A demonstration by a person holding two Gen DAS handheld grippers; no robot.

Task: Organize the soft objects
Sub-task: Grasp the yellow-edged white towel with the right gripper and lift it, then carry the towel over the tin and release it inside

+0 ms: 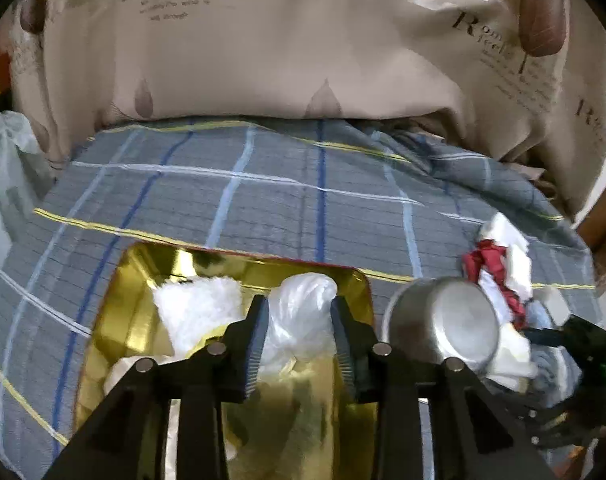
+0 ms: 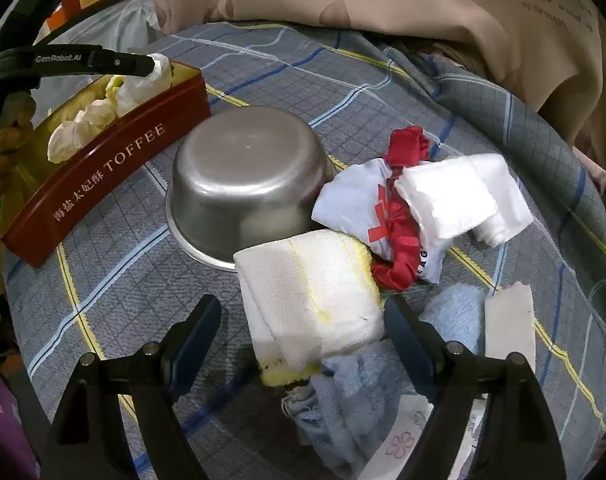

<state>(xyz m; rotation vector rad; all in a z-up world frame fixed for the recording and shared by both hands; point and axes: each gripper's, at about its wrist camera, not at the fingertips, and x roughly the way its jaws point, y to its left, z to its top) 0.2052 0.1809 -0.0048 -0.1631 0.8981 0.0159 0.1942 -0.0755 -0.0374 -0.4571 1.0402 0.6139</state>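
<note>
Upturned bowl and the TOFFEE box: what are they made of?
Bowl: looks like brushed stainless steel, going by its dull grey sheen and soft reflections. TOFFEE box: probably tinplate, with glossy red lacquer outside and a mirror-like gold inside.

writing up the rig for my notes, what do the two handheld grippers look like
Both are matte black plastic with angular, wedge-shaped linkages joined by round silver pivot pins. The left gripper has dark fingers faced with ribbed blue-grey pads. The right gripper has fingers with similar dark blue pads. Seen from the right wrist view, the left one bears white "GenRobot.AI" lettering on its side.
</note>
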